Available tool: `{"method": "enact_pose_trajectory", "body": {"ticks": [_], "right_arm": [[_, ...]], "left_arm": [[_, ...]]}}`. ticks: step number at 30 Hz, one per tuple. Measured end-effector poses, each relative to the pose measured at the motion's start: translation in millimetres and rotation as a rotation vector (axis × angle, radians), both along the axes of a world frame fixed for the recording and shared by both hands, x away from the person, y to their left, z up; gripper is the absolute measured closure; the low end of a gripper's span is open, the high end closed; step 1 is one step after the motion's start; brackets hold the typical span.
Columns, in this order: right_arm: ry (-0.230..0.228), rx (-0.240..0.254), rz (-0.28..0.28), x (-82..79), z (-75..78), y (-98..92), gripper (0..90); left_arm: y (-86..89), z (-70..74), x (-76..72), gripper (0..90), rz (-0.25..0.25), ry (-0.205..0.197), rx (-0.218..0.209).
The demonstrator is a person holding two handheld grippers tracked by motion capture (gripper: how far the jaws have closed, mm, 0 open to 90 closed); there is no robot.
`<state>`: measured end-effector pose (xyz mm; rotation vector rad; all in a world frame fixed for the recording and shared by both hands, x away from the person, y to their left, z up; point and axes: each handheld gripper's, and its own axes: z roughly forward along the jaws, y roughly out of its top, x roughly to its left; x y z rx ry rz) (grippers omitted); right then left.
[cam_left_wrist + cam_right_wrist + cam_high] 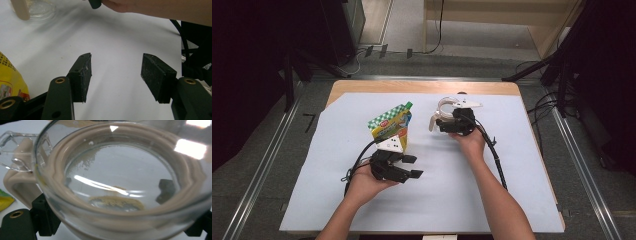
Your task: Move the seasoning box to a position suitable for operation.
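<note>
High view | left gripper (411, 166) jaws apart (empty) beside pouch (392, 126) | right gripper (447, 117) seemingly clamps jug (451, 105)

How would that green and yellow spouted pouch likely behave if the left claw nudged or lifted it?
The pouch stands upright and tall on a narrow base, so a nudge would probably tip it. Its soft-looking printed film suggests it would flex or dent under the open left claw. The glossy surface may be somewhat slippery.

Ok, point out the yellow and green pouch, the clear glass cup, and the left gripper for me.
Pouch (391, 127), high view, on its printed front.
Glass cup (120, 170), right gripper view, on its clear inside bottom.
Left gripper (116, 72), left gripper view, midway between its open jaws.
</note>
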<state>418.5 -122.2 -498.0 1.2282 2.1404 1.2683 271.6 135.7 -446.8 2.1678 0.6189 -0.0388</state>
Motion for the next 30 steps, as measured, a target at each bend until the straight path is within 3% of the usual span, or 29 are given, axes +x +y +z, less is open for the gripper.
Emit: {"method": "enact_pose_trajectory", "body": {"ticks": [6, 18, 23, 30], "right_arm": [[-0.016, 0.030, 0.014, -11.0, 12.9, -6.0, 11.8], [-0.023, 0.052, 0.086, -45.3, 25.5, -17.2, 11.9], [-0.028, 0.049, 0.108, -56.3, 25.8, -16.0, 11.8], [-0.027, 0.049, 0.175, -80.4, 18.4, -12.3, 11.9]], "left_arm": [[2.7, 2.0, -0.2, 42.0, 0.006, 0.002, -0.021], [-0.4, 0.2, -0.1, 41.9, 0.000, 0.006, -0.007], [0.3, 0.5, 0.1, 41.5, 0.003, 0.009, -0.009], [-1.3, -0.9, -0.9, 43.1, -0.003, 0.003, 0.020]]}}
